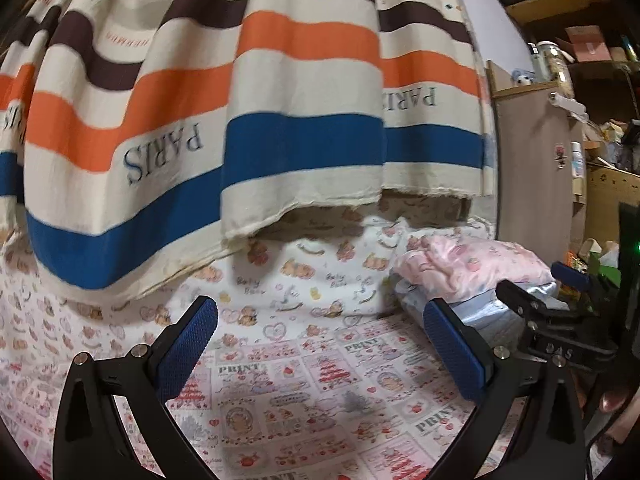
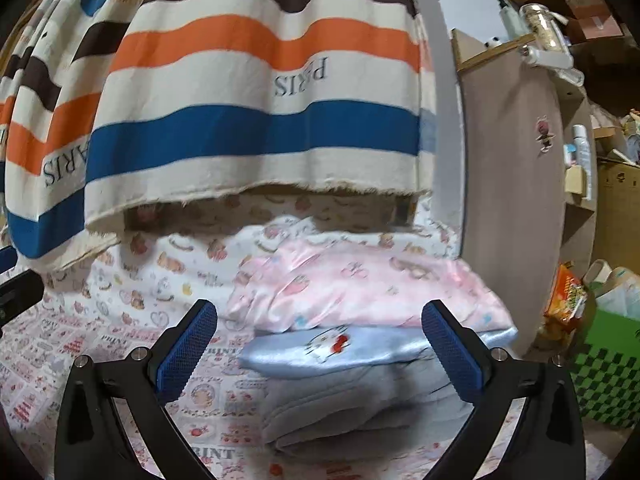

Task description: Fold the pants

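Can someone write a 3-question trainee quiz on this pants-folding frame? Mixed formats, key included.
1. True or false: the right gripper is clamped on cloth.
2. In the right wrist view, the pale blue cat-print garment lies: A) under the pink garment B) on top of it C) apart from it.
3. What word is printed on the striped curtain?

Key
1. False; both it and the left gripper are open and empty.
2. A
3. PARIS, seen upside down.

Curtain (image 2: 256, 92) striped cream, brown, orange, blue; claw pads (image 2: 186, 354) blue.
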Tool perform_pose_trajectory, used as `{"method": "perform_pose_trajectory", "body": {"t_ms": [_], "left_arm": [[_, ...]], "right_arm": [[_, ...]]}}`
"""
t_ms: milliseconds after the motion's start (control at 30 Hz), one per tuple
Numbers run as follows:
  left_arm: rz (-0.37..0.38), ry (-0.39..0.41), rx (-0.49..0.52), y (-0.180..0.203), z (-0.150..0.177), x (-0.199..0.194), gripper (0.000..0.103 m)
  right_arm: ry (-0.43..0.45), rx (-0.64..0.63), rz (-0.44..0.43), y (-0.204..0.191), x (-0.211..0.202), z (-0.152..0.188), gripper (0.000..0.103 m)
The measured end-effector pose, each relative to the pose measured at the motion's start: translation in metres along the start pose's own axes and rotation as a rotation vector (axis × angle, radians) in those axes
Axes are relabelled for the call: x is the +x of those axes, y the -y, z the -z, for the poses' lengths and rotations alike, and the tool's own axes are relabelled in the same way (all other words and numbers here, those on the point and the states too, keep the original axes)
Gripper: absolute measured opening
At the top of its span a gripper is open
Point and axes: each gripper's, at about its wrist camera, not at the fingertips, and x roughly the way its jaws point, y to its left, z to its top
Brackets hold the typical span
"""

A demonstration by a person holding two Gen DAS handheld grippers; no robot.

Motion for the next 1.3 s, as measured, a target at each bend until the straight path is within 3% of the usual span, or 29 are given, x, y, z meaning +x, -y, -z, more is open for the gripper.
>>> {"method": "perform_pose_trajectory", "body": {"t_ms": [267, 400, 733, 1300], "left_arm": [[-0.080, 0.000, -0.013, -0.009, 0.017, 0.005, 0.102], [-0.035, -0.046, -0.016, -0.009, 0.020, 0.011, 0.102], [-0.036, -0.124, -0.055, -0.017, 0.024, 0.025, 0.102], [-0.024, -0.134, -0.024, -0.010, 0.025, 0.027, 0.102]], "right_arm": [[-0.078, -0.010, -0.073, -0.009, 0.015, 0.012, 0.103], [-0.095, 0.005, -0.071, -0.006, 0.018, 0.013, 0.103], [-0.098, 0.009, -0.049, -0.003, 0.015, 0.013, 0.103], [-0.100, 0.010, -0.049, 0.000, 0.015, 0.013, 0.103]]}}
